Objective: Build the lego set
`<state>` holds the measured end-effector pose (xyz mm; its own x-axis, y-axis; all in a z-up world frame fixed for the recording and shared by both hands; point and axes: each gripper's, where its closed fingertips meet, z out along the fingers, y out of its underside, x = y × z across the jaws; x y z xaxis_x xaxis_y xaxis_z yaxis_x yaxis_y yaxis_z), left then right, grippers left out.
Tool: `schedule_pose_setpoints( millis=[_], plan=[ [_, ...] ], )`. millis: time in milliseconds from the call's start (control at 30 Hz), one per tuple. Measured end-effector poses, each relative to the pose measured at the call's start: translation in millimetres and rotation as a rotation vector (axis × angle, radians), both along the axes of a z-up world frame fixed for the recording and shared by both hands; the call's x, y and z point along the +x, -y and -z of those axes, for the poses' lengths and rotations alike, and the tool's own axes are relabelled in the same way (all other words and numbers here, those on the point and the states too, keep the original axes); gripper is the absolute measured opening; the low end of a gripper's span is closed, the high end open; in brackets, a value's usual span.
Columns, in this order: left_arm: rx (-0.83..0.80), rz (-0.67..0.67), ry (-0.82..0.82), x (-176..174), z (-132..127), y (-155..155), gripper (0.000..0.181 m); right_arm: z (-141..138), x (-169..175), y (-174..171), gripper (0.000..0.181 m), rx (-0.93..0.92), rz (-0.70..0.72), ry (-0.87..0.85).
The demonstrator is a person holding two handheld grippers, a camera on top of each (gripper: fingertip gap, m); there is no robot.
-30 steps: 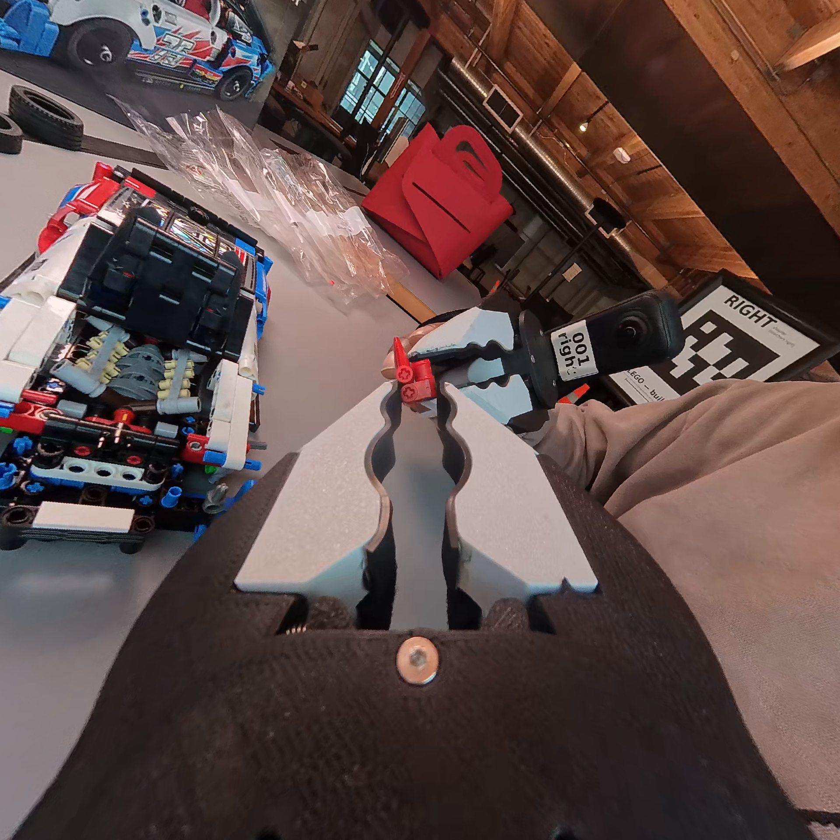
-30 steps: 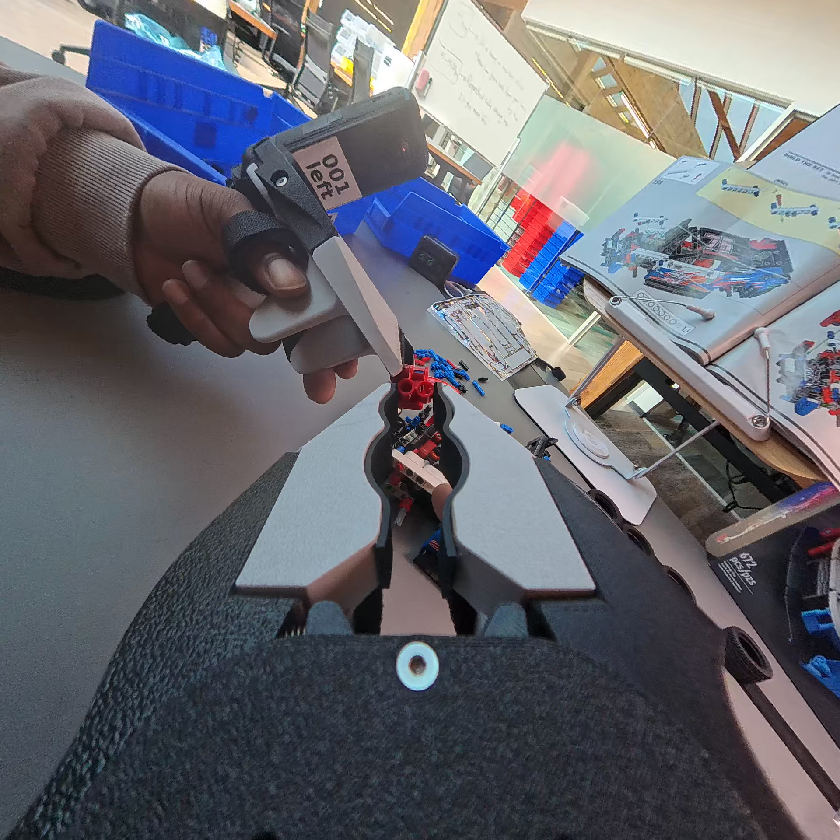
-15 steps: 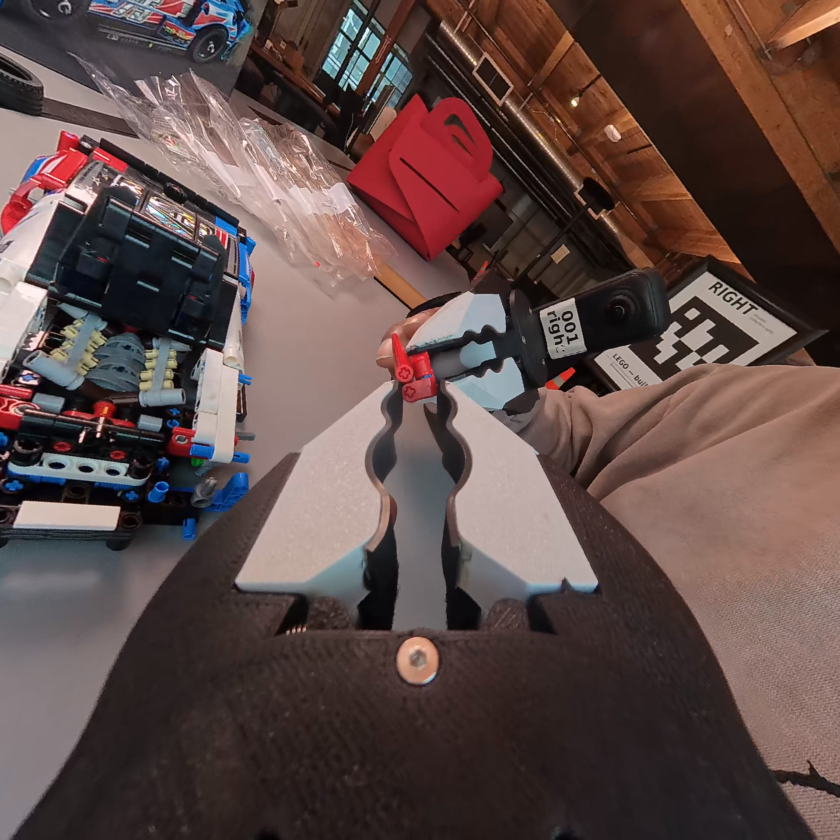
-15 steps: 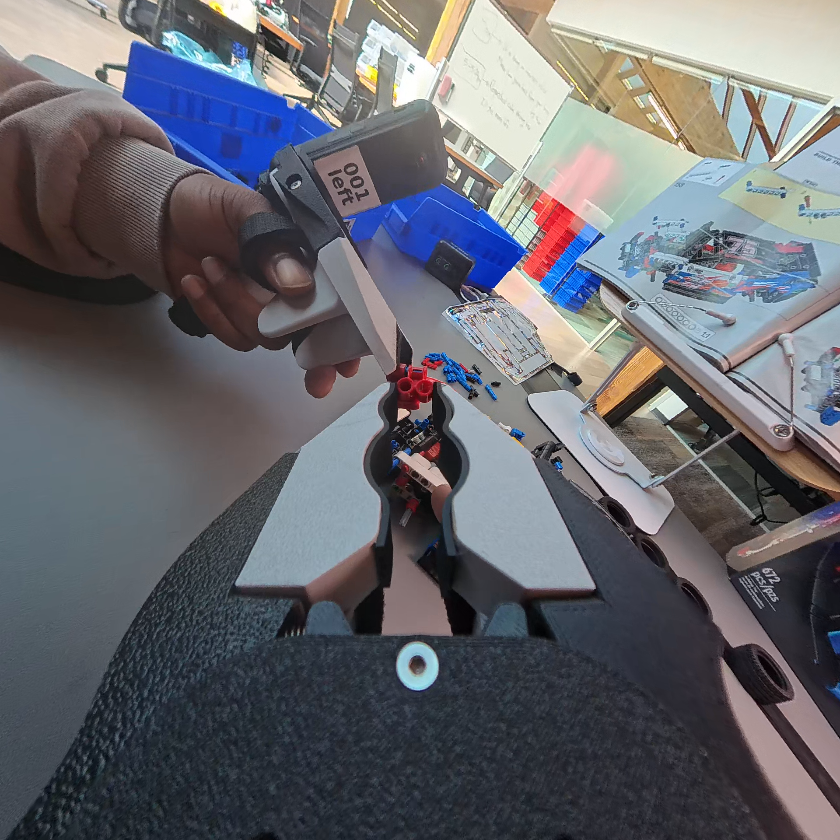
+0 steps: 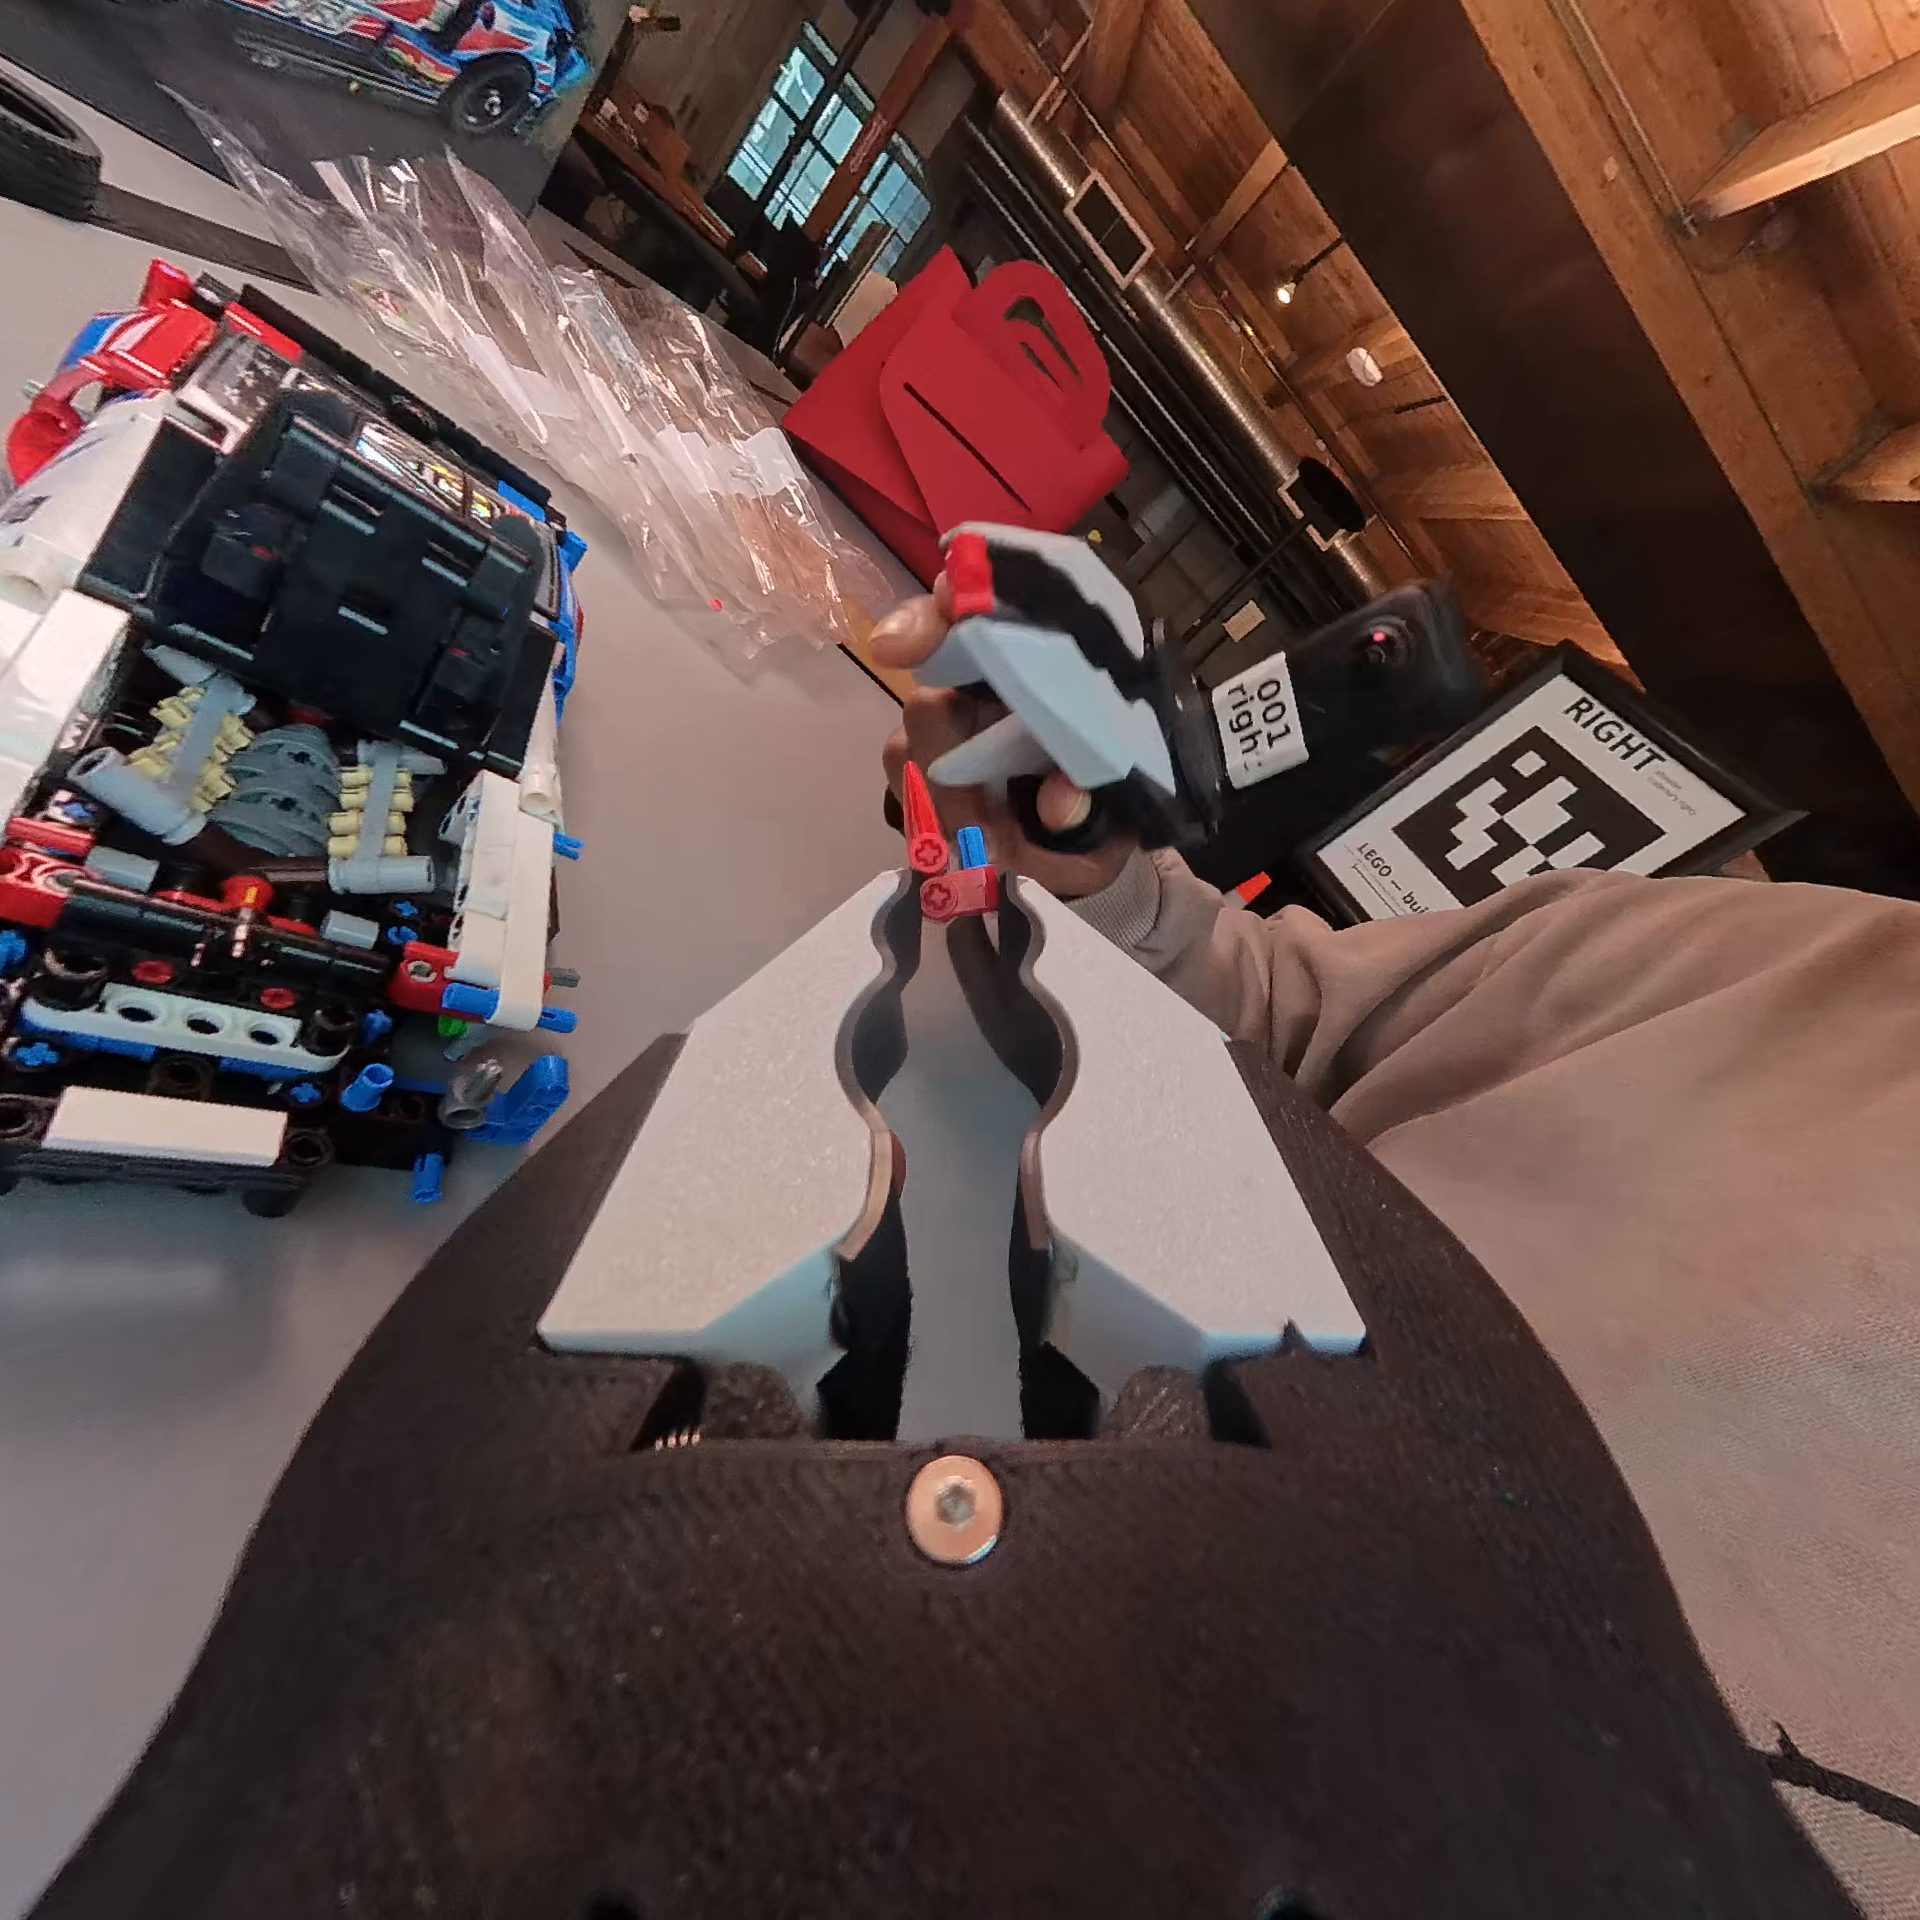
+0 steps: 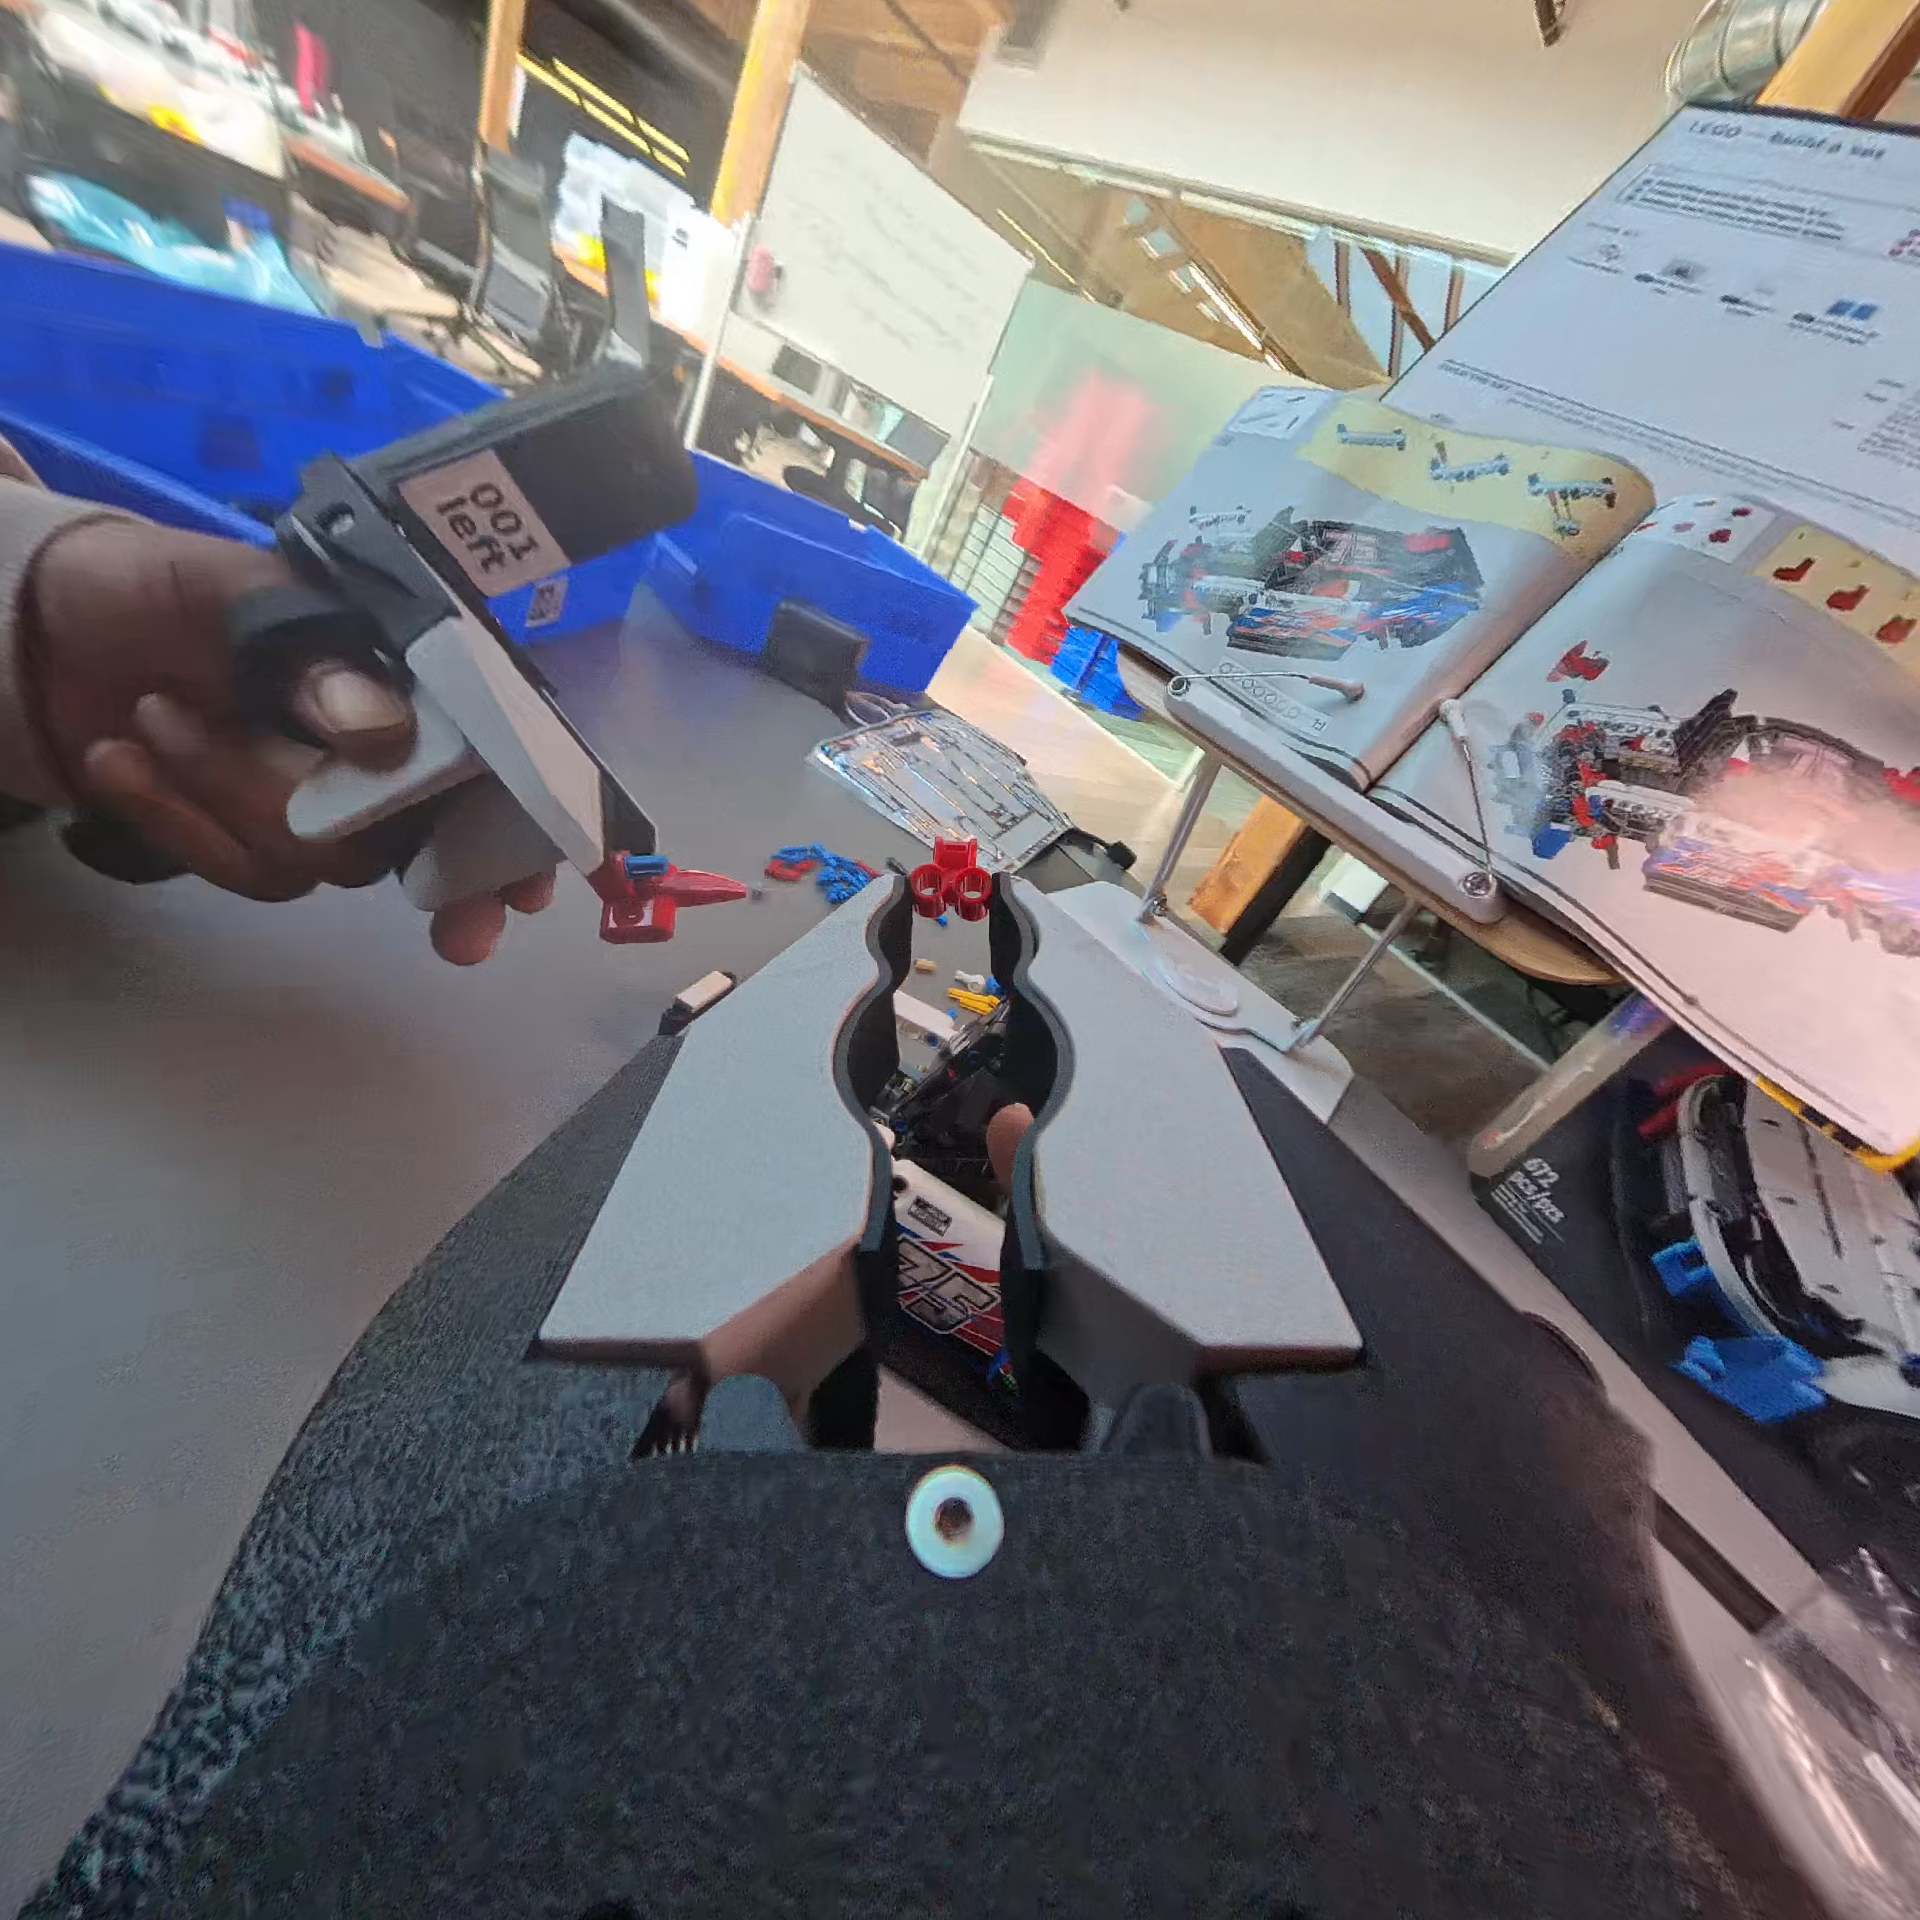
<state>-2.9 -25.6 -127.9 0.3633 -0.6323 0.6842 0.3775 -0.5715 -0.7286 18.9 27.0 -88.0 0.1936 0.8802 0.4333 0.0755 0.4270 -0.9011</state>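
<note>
My left tool (image 5: 956, 894) is clamped on a red pointed assembly (image 5: 940, 868); right tool (image 6: 948, 894) pinches a small red connector (image 6: 951, 883). The lego car (image 5: 270, 790) sits on the counter (image 5: 675, 727) at 9 o'clock.

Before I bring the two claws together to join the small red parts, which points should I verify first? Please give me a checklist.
1. Left claw grips the red assembly: ok.
2. Right claw grips the red connector: ok.
3. Blue pin on the assembly stands free to enter a hole: ok.
4. Connector holes lined up with the pin: cannot tell.
5. The two parts joined: not ok, a gap lies between them.
6. Instruction booklet open on its stand for checking the step: ok.
</note>
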Motion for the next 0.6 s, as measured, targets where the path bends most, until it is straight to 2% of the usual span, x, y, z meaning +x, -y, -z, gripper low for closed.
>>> schedule_pose_setpoints(
  millis=[67,133,400,600],
  plan=[
    [0.035,-0.028,-0.043,-2.7,-0.5,-3.4,0.013,-1.5,3.3,8.0,0.012,0.046,-0.025,0.023],
    [0.110,-0.076,-0.170,-2.2,3.3,-7.4,0.014,12.8,-7.3,25.7,0.012,0.044,-0.064,0.085],
    [0.376,-0.307,-0.730,-16.7,19.2,-21.0,0.013,43.7,-15.9,19.0,0.013,-0.053,-0.020,0.223],
    [0.414,-0.350,-0.914,-18.5,29.5,-24.6,0.013,54.7,-24.7,23.2,0.012,-0.072,0.014,0.254]
  ],
)
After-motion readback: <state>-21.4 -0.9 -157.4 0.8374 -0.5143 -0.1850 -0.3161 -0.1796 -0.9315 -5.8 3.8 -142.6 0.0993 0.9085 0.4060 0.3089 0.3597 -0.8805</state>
